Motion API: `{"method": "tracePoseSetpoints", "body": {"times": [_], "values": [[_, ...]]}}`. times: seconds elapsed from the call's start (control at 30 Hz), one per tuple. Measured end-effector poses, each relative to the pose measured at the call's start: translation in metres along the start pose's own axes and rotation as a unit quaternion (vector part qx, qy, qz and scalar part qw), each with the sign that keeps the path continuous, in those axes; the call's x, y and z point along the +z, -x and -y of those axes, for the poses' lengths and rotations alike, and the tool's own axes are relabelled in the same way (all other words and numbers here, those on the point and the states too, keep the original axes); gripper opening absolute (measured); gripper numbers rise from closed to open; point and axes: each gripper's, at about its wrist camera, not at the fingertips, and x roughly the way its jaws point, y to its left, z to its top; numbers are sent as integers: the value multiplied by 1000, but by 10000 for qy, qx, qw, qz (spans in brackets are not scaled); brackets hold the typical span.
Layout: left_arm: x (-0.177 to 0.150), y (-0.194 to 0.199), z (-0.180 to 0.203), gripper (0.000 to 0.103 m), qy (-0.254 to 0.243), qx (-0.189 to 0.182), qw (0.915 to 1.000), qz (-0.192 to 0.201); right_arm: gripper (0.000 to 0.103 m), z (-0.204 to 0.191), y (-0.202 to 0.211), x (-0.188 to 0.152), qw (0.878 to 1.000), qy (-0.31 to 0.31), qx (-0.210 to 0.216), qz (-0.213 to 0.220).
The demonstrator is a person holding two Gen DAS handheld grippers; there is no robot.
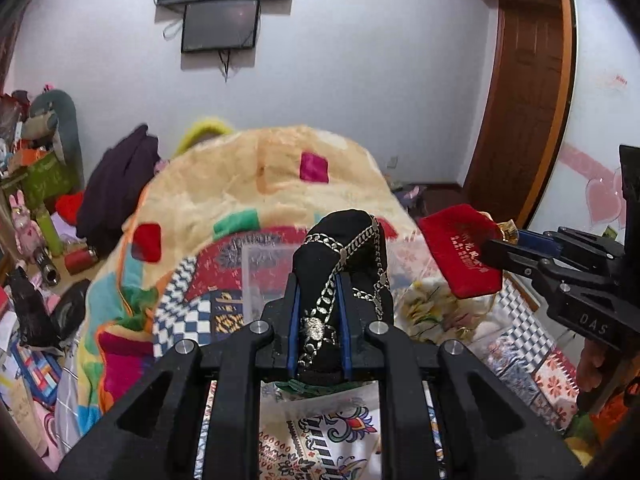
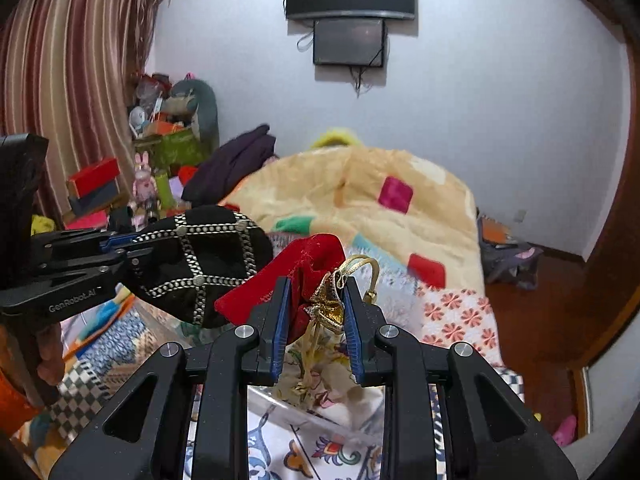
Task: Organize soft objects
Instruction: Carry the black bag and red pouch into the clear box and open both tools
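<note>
Two handheld tools are raised above a bed, each gripping a soft item. The left tool (image 1: 318, 320) pinches a black fabric pouch (image 1: 340, 264) between its blue-lined fingers. The pouch stands upright between them and is draped with silver chain trim; in the right wrist view the same black pouch (image 2: 208, 264) shows a crossed pattern of studded silver bands and juts out sideways from the left tool (image 2: 120, 250).

The right tool (image 2: 316, 316) pinches the gathered neck of a red velvet pouch (image 2: 296, 276), where a gold ribbon and tassel (image 2: 332, 304) bunch together. The red cloth trails up and to the left of the fingers, and its far end lies close to the black pouch; whether the two touch cannot be told. From the left wrist view, the red velvet pouch (image 1: 460, 252) hangs from the right tool (image 1: 504, 246) and carries small gold lettering, too small to read.

Below both tools lies a clear plastic box (image 1: 264, 276) on a patterned bedspread (image 1: 320, 440). Behind it, a cream fleece blanket (image 1: 248, 176) with coloured squares is heaped on the bed. A dark garment (image 1: 116, 192) lies beyond the blanket. Two dark screens (image 1: 224, 4) hang on the white wall, and a wooden door frame (image 1: 532, 92) stands to the right.
</note>
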Motion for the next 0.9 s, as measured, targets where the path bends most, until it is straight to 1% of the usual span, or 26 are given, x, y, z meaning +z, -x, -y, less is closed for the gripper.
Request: {"method": "tracePoseSetpoints", "body": {"times": [0.1,0.23,0.3,0.37,0.43,0.47,0.5,0.53,0.57,0.63,0.73,0.77,0.83,0.9], "values": [[-8,-20,2,16,-58,-12,9998,-210,23,3,-16,-7,9998,13,27,-219],[-16,-36,8,16,-81,-61,9991,-408,24,5,-31,-15,9989,7,-13,-477],[-19,-42,10,17,-97,-31,9987,-500,28,4,-36,-20,9981,42,-45,-606],[-20,-45,11,18,-91,7,9984,-551,29,5,-37,-22,9977,70,-100,-669],[-20,-46,12,24,-90,36,9982,-584,34,6,-37,-22,9973,87,-124,-719],[-19,-44,11,27,-82,41,9982,-592,39,6,-37,-21,9971,85,-116,-744],[-19,-43,11,33,-67,47,9982,-590,48,6,-37,-20,9970,75,-98,-764],[-19,-40,11,41,-51,36,9983,-582,52,7,-37,-19,9969,62,-77,-779],[-19,-37,11,44,-34,29,9984,-562,58,7,-33,-18,9970,52,-71,-766],[-18,-30,11,53,-43,31,9987,-505,59,6,-30,-17,9972,79,-76,-744],[-16,-15,15,56,-113,26,9991,-405,61,6,-18,-15,9974,98,-84,-704],[-16,-8,16,57,-138,24,9993,-356,65,6,-15,-15,9976,89,-77,-678],[-14,5,19,64,-179,50,9996,-234,70,5,-3,-13,9983,65,-82,-565],[-13,19,22,67,-223,95,9997,-103,75,3,15,-12,9991,64,-93,-410]]}}
